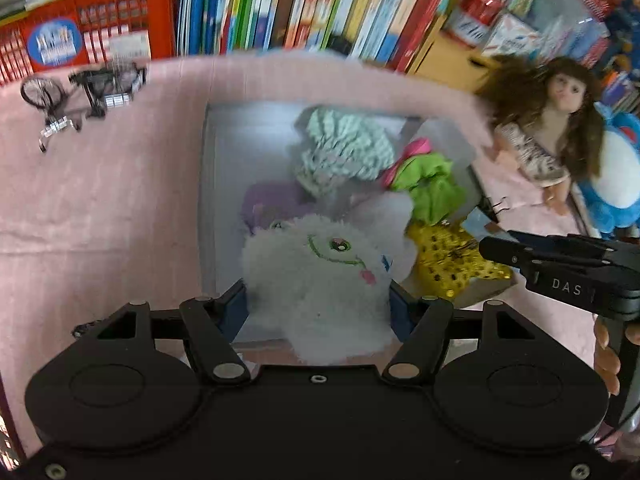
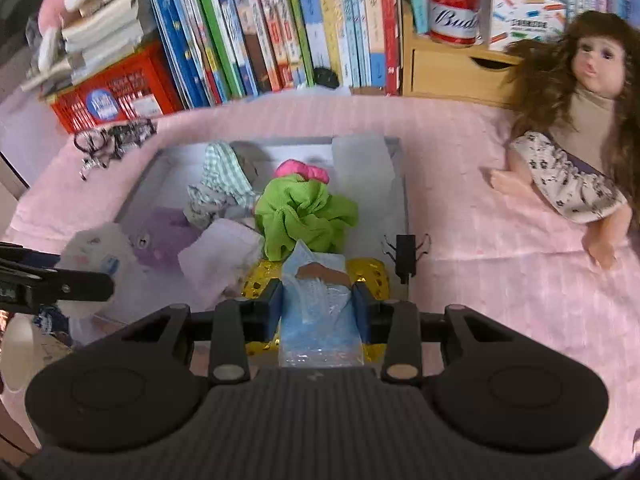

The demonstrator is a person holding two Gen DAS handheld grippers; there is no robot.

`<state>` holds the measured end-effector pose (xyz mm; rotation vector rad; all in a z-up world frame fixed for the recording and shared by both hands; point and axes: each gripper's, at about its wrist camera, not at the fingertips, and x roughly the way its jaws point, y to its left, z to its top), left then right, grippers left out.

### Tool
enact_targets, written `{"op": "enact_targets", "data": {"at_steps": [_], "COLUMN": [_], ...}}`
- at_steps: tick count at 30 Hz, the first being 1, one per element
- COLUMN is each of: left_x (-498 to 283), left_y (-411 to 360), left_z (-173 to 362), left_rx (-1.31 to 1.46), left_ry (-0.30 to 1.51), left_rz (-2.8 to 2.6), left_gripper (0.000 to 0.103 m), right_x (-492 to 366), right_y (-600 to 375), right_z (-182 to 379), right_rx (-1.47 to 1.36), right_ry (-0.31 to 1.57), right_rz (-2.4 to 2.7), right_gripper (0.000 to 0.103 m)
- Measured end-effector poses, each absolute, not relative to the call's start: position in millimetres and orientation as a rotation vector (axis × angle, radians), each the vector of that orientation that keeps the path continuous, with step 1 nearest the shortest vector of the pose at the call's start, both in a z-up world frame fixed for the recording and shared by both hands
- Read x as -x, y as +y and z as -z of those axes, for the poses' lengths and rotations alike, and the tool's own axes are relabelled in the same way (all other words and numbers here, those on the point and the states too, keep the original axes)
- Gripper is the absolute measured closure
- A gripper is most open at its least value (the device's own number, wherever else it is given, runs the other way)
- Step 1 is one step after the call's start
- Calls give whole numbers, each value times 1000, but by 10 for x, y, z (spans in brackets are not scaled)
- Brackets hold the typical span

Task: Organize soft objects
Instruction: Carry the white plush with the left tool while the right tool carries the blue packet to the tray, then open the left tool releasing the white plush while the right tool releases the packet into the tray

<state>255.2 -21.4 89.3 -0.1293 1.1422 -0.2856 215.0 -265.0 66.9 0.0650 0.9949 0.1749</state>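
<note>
At the far left corner of the pink-covered table (image 2: 500,280), just in front of a red crate (image 2: 116,88), lies a small black toy bicycle (image 2: 114,142). Along the back edge stands a row of upright books (image 2: 280,28), with a wooden drawer unit (image 2: 448,72) to their right carrying a red drink can (image 2: 454,4). In the middle of the table sits a shallow grey box (image 2: 400,184) that holds the soft things: a striped mint-and-white cloth (image 2: 218,184) near its far wall, a purple plush (image 2: 166,232) by its left wall, a bright green cloth (image 2: 300,216) with something pink (image 2: 304,170) behind it, and a gold sequinned star (image 1: 452,260) at the near right corner. The left gripper (image 1: 318,304) hangs over the box's near edge, its jaws partway apart and pressed against both flanks of a fluffy white plush (image 1: 320,272) with a stitched green eye. The right gripper (image 2: 318,300) hovers over the box's near edge above the gold star, its jaws narrower and clamped on a pale blue item (image 2: 320,308), which may be a small beaded pouch, though blur makes this uncertain. A black binder clip (image 2: 406,254) sits at the box's right wall. Toward the table's right edge a doll (image 2: 576,128) with long brown hair lies propped, and a blue-and-white plush (image 1: 616,176) rests beside it.
</note>
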Motion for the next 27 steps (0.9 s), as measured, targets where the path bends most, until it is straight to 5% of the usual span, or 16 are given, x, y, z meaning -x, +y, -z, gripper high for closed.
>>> {"op": "enact_targets", "data": {"at_steps": [27], "left_x": [-3027], "left_y": [-416], "left_z": [-495], "left_rx": [74], "left_ry": [1163], "left_rz": [139], "left_gripper": [36], "right_x": [-2729], "right_y": [-2261], "right_z": [-195], "right_rx": [-57], "right_ry": [1035], "right_rz": [-197], "right_gripper": [61]}}
